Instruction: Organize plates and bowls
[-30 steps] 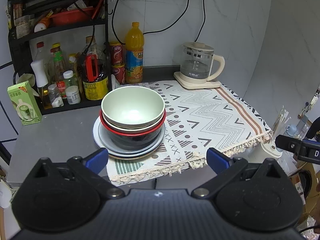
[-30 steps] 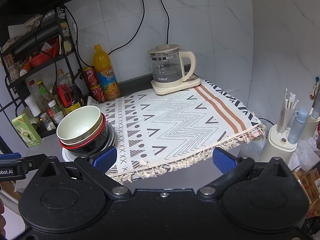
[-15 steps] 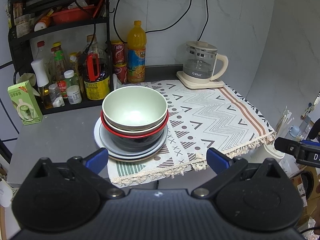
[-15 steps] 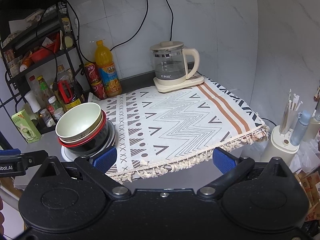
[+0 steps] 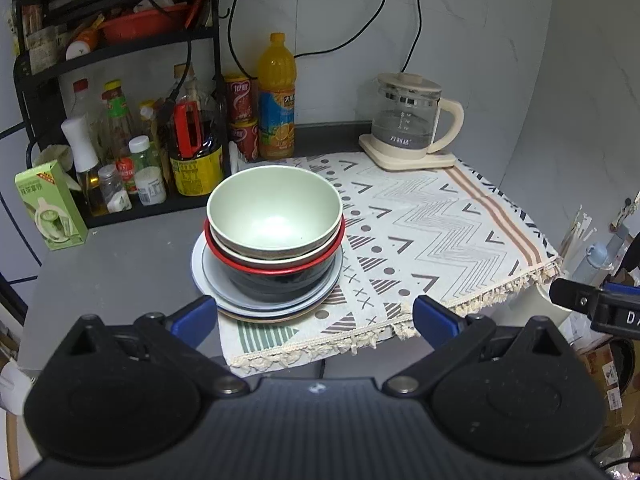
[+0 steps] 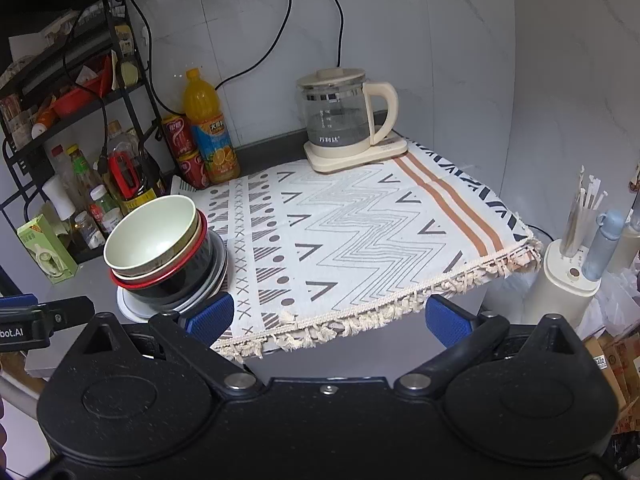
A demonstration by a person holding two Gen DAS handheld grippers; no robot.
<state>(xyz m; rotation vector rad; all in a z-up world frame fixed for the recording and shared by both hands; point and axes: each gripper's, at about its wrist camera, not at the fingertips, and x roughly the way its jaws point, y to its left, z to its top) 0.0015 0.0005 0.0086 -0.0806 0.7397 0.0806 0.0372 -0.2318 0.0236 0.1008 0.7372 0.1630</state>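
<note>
A stack of dishes stands at the left edge of the patterned cloth [image 5: 420,220]. A pale green bowl [image 5: 274,210] is on top, nested in a beige bowl, then a red-rimmed black bowl [image 5: 280,276], on several plates [image 5: 276,304]. The stack also shows in the right wrist view [image 6: 160,240]. My left gripper [image 5: 312,318] is open and empty, just in front of the stack. My right gripper [image 6: 328,316] is open and empty, over the table's front edge, right of the stack.
A black rack [image 5: 120,128] with bottles and jars stands at the back left. An orange juice bottle [image 5: 277,96] and red cans stand behind the stack. A glass kettle [image 5: 408,120] sits at the back right. A utensil holder [image 6: 572,268] stands off the table's right.
Both grippers have drawn slightly closer to the table and the stack. The dishes have not moved. Both stay open.
</note>
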